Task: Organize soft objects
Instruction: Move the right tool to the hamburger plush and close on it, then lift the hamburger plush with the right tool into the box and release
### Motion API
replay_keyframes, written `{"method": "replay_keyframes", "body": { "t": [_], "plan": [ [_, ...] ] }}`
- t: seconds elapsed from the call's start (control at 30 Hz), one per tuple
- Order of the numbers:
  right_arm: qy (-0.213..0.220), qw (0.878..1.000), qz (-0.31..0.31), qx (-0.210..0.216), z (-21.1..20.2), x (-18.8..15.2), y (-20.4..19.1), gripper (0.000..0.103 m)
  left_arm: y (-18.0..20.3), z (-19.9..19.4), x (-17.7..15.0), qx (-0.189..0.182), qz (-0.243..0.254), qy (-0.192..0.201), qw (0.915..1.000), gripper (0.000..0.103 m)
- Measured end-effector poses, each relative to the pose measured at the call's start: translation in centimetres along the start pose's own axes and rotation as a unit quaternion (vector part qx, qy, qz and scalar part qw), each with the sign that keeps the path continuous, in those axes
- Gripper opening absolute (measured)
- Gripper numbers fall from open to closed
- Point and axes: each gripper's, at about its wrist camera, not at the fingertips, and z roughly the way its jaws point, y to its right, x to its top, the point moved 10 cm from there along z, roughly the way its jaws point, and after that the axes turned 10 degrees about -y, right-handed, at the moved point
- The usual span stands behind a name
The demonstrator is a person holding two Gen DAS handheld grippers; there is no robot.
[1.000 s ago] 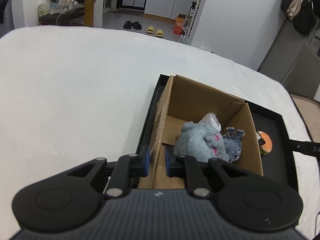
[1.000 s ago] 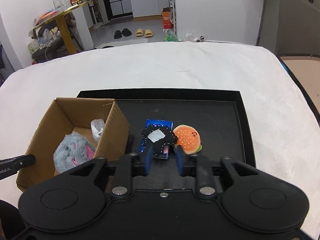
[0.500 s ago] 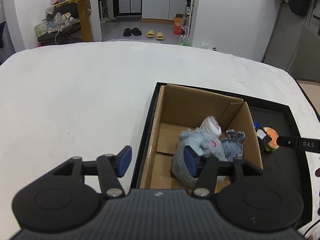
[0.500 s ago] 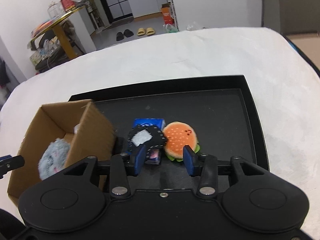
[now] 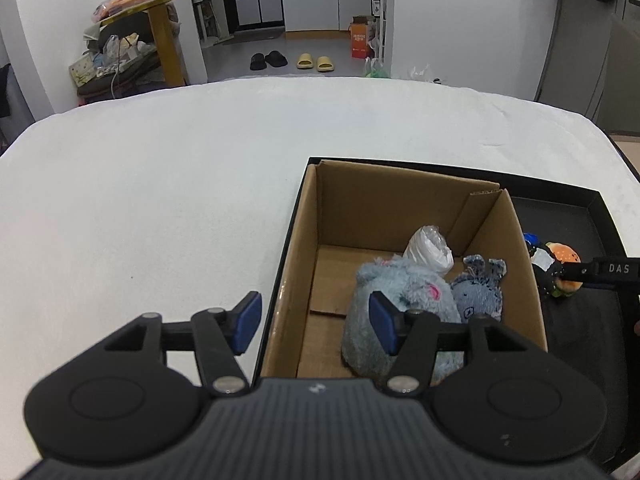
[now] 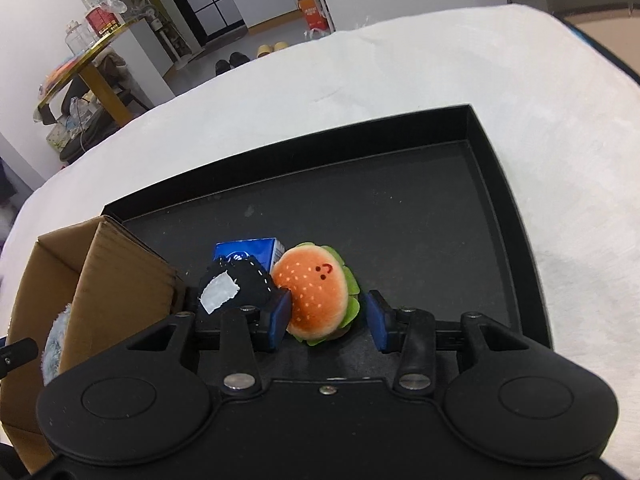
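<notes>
A cardboard box (image 5: 384, 208) stands at the left end of a black tray (image 6: 492, 184). In it lie a fluffy grey plush (image 5: 400, 292), a small denim plush (image 5: 480, 292) and a knotted white bag (image 5: 430, 248). My left gripper (image 5: 314, 322) is open and straddles the box's left wall without touching it. On the tray floor an orange burger plush (image 6: 316, 292) sits between the fingers of my right gripper (image 6: 326, 316), which is open; the left pad brushes the burger and the right pad stands clear. A black plush (image 6: 236, 284) leans against the burger's left side.
A blue carton (image 6: 248, 250) lies behind the black plush, close to the box's right wall (image 6: 116, 280). The tray's raised rim (image 5: 560, 200) runs along the back and right. The tray rests on a white cloth-covered table (image 5: 160, 200); a room with a yellow table is beyond.
My left gripper let go of the box's left wall, opened wide and drew back. My right gripper sank and shifted right from the black plush to the burger, its jaws a little wider.
</notes>
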Motion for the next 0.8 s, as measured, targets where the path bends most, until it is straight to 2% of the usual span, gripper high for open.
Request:
{"method": "replay_keyframes", "body": {
  "t": [0.07,0.1,0.13,0.2,0.3,0.53,0.8],
  "plan": [
    [-0.007,1.0,0.003,0.006,0.3,-0.1,-0.1,0.038,0.1,0.3,-0.1,0.001,0.0,-0.005,1.0,0.058],
    [-0.012,1.0,0.002,0.011,0.5,-0.2,0.0,0.032,0.1,0.3,-0.1,0.002,0.001,-0.006,1.0,0.058],
    [-0.014,1.0,0.0,0.013,0.6,-0.4,-0.1,0.031,0.1,0.4,0.0,0.004,0.001,-0.006,1.0,0.058],
    [-0.012,1.0,-0.004,0.012,0.3,-0.4,-0.1,0.022,0.1,0.3,0.1,0.006,0.0,-0.005,1.0,0.058],
    [-0.01,1.0,0.007,0.01,-0.3,-0.5,0.4,0.018,0.0,0.3,0.1,0.008,-0.005,-0.006,0.9999,0.058],
    [-0.007,0.999,0.032,-0.005,-2.1,-1.8,2.0,0.015,-0.2,0.0,-0.5,-0.001,-0.009,-0.012,0.9999,0.058],
    [0.0,0.999,0.026,-0.026,-4.0,-3.1,1.9,0.015,-0.5,-0.9,-1.2,-0.016,-0.015,-0.011,0.9997,0.058]
  ]
}}
